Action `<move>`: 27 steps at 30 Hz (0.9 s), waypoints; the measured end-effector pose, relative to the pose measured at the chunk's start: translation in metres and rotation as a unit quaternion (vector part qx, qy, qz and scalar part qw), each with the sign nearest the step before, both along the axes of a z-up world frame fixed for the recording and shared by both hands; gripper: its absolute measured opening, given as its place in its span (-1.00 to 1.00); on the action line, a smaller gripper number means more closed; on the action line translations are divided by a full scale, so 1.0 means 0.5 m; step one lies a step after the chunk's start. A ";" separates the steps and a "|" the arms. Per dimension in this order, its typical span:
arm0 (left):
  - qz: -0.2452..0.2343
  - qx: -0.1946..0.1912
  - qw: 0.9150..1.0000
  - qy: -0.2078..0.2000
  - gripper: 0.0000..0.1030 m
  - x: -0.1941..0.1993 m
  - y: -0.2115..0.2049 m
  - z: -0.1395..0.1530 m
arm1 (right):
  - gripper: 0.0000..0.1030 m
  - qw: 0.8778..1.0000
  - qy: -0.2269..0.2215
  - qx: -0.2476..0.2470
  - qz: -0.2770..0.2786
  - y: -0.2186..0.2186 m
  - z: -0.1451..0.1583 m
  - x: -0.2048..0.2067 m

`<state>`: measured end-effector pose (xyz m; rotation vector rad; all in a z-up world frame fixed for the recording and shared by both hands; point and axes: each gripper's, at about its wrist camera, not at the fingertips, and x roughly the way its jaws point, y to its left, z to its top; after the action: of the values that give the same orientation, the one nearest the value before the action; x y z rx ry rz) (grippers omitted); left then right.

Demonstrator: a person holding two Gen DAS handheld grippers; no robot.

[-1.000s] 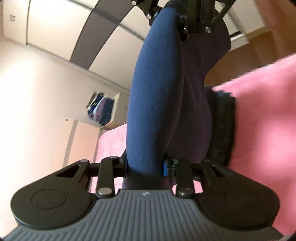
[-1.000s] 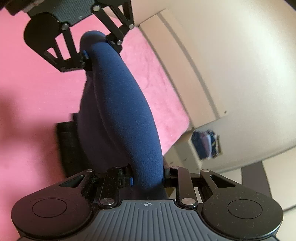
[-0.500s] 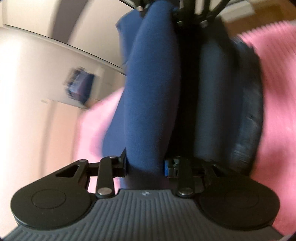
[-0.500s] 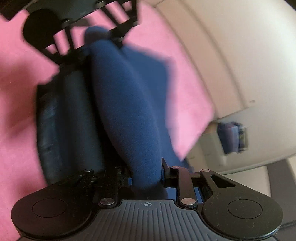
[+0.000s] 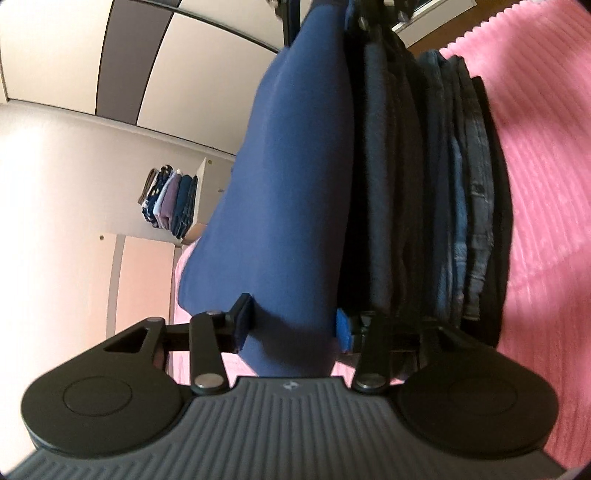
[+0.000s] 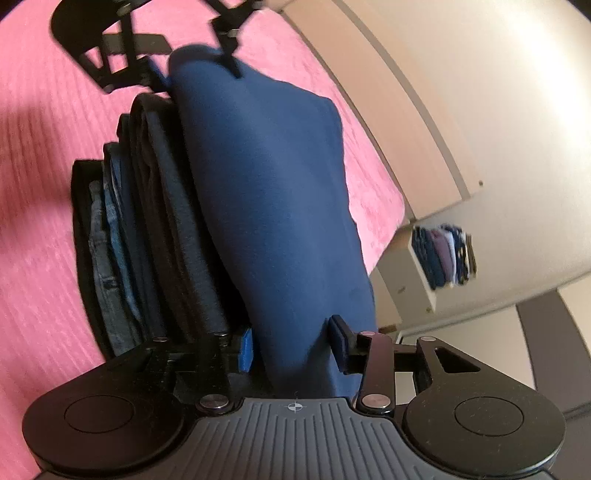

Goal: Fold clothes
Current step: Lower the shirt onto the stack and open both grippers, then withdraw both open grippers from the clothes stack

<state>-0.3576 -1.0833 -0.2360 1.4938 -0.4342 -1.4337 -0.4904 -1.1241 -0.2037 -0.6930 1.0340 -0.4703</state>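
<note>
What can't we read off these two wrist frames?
- What garment the blue cloth is: folded, both views.
- Count and type of items in the stack under it: only edges show.
- Far shelf pile: blurred in right view, small in left view.
- Right claw: cut by top edge, left view.
- Left claw: blurred, right view.

Folded garment (image 5: pixel 295 184): solid navy blue. Stack beneath (image 5: pixel 454 206): charcoal, denim blue, black layers. Bedspread (image 5: pixel 546 221): pink, ribbed. Shelf pile (image 5: pixel 170 201), 9 o'clock: navy, lilac, dotted.
</note>
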 end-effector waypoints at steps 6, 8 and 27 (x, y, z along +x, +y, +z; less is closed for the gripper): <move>0.022 0.013 1.000 0.009 -0.15 0.030 0.052 0.002 | -0.21 0.998 -0.033 0.045 -0.034 0.019 0.022 0.004; 0.041 0.020 0.999 0.013 -0.20 0.041 0.060 0.010 | -0.21 0.994 -0.061 0.077 -0.050 0.025 0.044 0.002; 0.166 0.041 0.957 0.232 -0.23 0.053 -0.046 0.082 | -0.22 0.812 -0.301 0.423 -0.267 -0.116 0.057 -0.034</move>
<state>-0.3309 -1.1061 -0.1950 1.1709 0.1618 -1.4786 -0.5075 -1.1819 -0.1754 0.5576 0.6945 -0.5893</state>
